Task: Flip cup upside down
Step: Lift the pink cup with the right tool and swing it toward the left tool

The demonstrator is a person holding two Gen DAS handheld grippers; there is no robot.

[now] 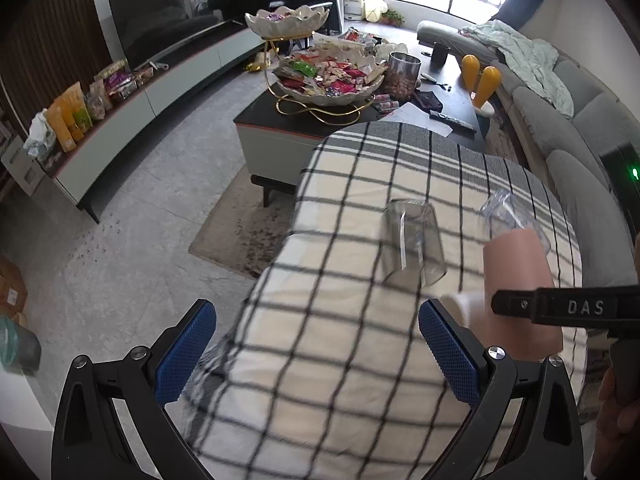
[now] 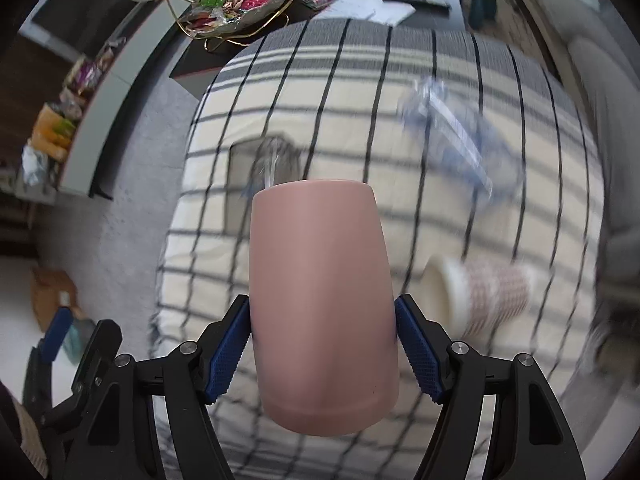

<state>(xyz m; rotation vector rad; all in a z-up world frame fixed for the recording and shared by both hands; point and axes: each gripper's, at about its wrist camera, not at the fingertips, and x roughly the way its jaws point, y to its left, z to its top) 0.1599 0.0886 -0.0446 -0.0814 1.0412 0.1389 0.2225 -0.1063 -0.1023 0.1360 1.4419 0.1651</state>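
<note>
**Pink cup held for the flip**

The right tool [image 2: 322, 346] clamps the pink cup [image 2: 320, 304] above the checked surface [image 2: 360, 120]; the left tool [image 1: 316, 354] hangs open, empty. Rotate steadily, set it rim-down on bare cloth, away from the clear glass [image 1: 414, 246].

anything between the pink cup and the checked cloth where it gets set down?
Nothing visible. The right hand-held gripper holds the pink cup above bare checked cloth; the glass and paper cup are off to the sides.
</note>
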